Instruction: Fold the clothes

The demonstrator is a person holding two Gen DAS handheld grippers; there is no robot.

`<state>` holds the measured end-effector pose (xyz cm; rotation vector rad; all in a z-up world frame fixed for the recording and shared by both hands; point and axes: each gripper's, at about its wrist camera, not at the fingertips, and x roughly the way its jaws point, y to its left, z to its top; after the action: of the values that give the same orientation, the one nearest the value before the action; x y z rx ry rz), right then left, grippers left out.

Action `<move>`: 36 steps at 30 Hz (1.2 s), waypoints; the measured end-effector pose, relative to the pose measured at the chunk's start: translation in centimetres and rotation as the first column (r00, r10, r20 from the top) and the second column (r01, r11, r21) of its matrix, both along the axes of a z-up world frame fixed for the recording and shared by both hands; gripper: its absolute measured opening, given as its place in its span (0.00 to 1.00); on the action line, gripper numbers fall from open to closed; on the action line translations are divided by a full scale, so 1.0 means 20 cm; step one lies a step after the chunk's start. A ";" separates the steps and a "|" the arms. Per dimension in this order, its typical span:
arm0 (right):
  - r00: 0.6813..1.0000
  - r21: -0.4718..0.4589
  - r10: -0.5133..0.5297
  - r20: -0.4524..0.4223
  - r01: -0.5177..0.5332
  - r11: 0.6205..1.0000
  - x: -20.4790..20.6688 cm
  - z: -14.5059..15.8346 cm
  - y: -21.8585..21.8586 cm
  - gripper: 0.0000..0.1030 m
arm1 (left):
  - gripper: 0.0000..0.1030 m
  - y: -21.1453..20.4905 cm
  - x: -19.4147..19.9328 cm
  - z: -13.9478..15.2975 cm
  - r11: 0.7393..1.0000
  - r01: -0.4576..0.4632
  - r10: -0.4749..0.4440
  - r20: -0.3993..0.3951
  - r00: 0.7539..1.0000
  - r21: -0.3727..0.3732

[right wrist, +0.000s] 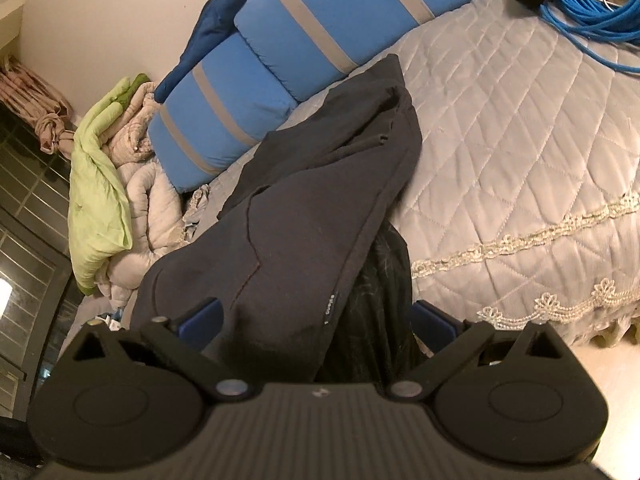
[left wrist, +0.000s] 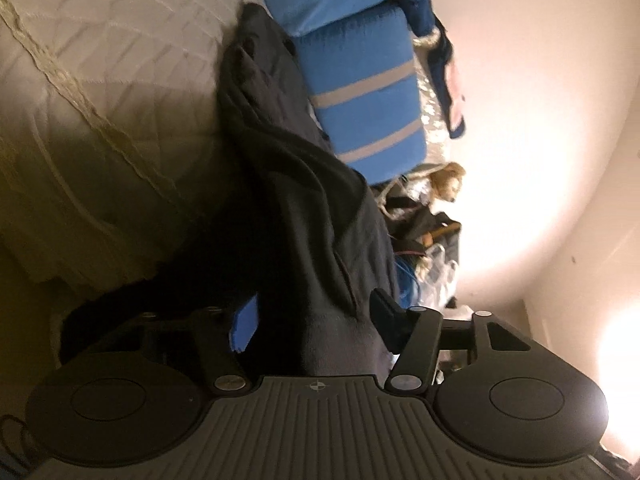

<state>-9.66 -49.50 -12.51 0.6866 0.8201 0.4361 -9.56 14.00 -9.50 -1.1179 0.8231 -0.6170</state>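
The quilted bed (right wrist: 520, 140) fills the upper right of the right wrist frame; the dark garment (right wrist: 320, 200) stretches from lower centre up toward the blue striped pillow (right wrist: 280, 68). The right claw (right wrist: 316, 320) pinches its near end, fabric bunched between the fingers. The left claw (left wrist: 320, 320), rolled sideways, grips the same cloth
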 end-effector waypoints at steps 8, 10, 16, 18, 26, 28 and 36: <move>1.000 0.039 -0.005 -0.008 0.005 0.999 -0.01 -0.03 -0.01 1.00 | 0.15 -0.03 -0.03 -0.01 1.000 -0.005 0.005 -0.021 1.000 0.002; 1.000 0.049 -0.006 -0.010 0.006 0.999 -0.02 -0.04 -0.01 1.00 | 0.12 -0.02 -0.04 0.00 1.000 -0.013 0.013 -0.017 1.000 -0.009; 1.000 0.082 -0.011 -0.019 0.013 0.997 -0.03 -0.07 -0.01 1.00 | 0.09 -0.02 -0.05 0.03 1.000 -0.021 0.021 -0.001 1.000 0.010; 1.000 0.095 -0.015 -0.023 0.017 0.995 -0.03 -0.08 -0.01 1.00 | 0.09 -0.03 -0.04 0.03 1.000 -0.020 0.020 -0.002 1.000 0.012; 0.999 0.247 0.033 -0.036 -0.023 0.969 -0.05 -0.18 0.00 0.93 | 0.09 -0.03 -0.04 0.04 1.000 -0.016 0.016 -0.003 1.000 0.017; 0.999 0.292 0.036 -0.036 -0.023 0.956 -0.06 -0.20 0.00 0.88 | 0.08 -0.03 -0.04 0.04 1.000 -0.017 0.017 -0.003 1.000 0.020; 0.997 0.444 -0.036 -0.075 0.066 0.894 -0.11 -0.30 -0.08 0.73 | 0.08 -0.03 -0.04 0.05 0.999 -0.023 0.023 -0.008 1.000 0.023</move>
<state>-11.87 -51.03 -18.54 1.1528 0.7668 0.5648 -10.45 13.33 -8.50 -1.1079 0.8212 -0.5830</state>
